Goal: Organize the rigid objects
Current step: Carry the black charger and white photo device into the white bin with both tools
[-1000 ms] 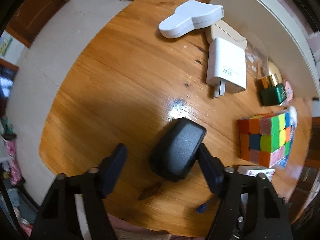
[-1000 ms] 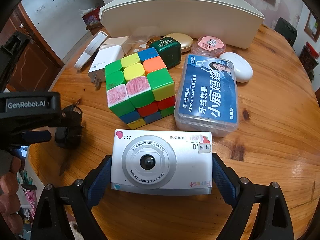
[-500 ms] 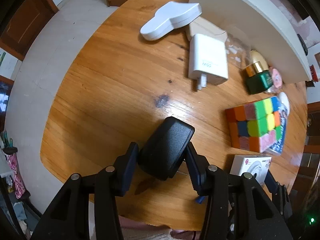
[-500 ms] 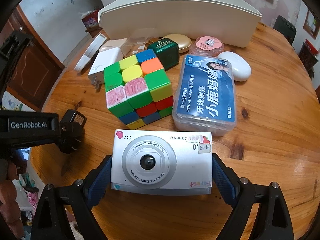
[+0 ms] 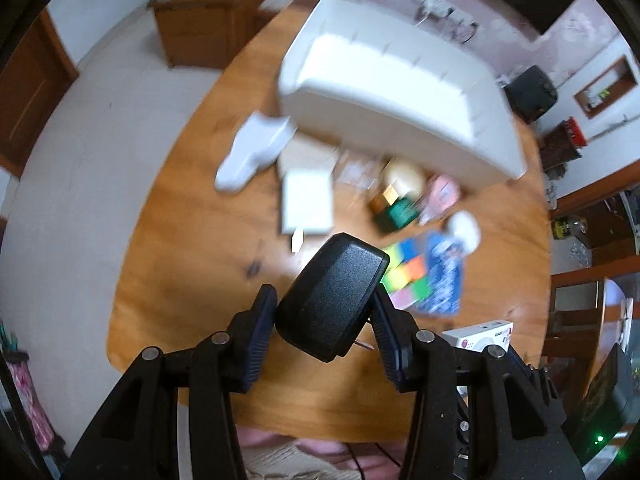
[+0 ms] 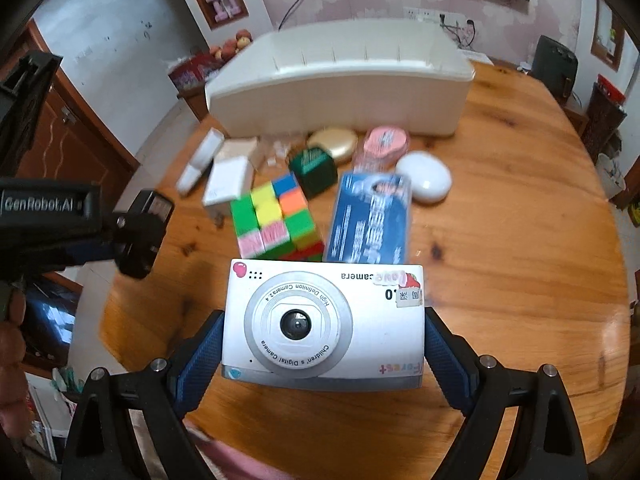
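Right wrist view had the children's camera dead centre, clamped across its short ends by the right gripper and lifted clear of the table. It looked a light, hard plastic shell, smooth enough to slip, so a hold on the flat ends, away from the lens, seemed the sensible one. At ten o'clock from it the left gripper had its fingers shut narrow on a black charger, also raised off the wood; a stiff, compact block with rounded matte sides that I judged would bear a firm squeeze. Just beyond the camera at twelve o'clock sat a colour cube and a blue floss box, touching or nearly so. Further at twelve stood the long white bin, open-topped, likely where both were bound. A white plug adapter lay at eleven.
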